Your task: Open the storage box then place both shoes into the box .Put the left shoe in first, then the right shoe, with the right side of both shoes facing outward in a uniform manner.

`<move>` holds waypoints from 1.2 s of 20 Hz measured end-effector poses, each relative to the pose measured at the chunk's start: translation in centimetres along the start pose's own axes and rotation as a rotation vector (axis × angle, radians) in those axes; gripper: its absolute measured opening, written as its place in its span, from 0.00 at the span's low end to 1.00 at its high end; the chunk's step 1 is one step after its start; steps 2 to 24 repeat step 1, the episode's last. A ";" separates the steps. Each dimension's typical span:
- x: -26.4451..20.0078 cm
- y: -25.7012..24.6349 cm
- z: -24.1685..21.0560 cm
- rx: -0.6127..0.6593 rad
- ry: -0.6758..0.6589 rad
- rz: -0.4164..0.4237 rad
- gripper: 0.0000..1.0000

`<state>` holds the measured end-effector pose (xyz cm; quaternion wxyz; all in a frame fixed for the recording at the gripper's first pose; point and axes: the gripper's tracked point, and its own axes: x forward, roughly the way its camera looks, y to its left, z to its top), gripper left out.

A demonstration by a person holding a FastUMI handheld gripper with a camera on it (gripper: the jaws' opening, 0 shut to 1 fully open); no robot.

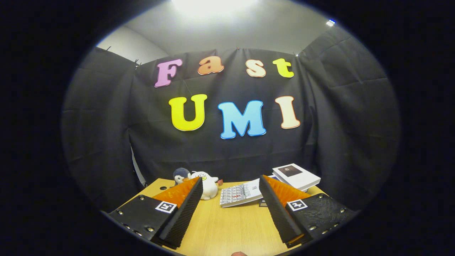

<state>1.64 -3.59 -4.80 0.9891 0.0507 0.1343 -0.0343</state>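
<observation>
The gripper [231,185] is held above a light wooden bench [231,227], looking out along its two fingers toward the black cloth wall of the booth. The jaws stand wide apart with nothing between them but bare bench top. Just beyond the tip of the left finger sits a small stuffed penguin [182,175], touching a white plush toy [208,185] beside it (the two lean close together at the far edge of the bench). Between the fingertips and a little farther off lies a flat printed booklet [239,195], tilted slightly. Behind the right finger rests a stack of white books [296,176], the top one with a dark square on its cover. The storage box and the two shoes cannot be made out from this angle, so their place cannot be told. A bright ceiling light [213,7] glows overhead.
</observation>
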 end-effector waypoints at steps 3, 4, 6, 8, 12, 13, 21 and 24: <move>0.1 -0.5 0.2 0.003 -0.003 -0.010 0.97; 0.1 -0.5 0.2 0.003 -0.003 -0.010 0.97; 0.1 -0.5 0.2 0.003 -0.003 -0.010 0.97; 0.1 -0.5 0.2 0.003 -0.003 -0.010 0.97; 0.1 -0.5 0.2 0.003 -0.003 -0.010 0.97; 0.1 -0.5 0.2 0.003 -0.003 -0.010 0.97; 0.1 -0.5 0.2 0.003 -0.003 -0.010 0.97; 0.1 -0.5 0.2 0.003 -0.003 -0.010 0.97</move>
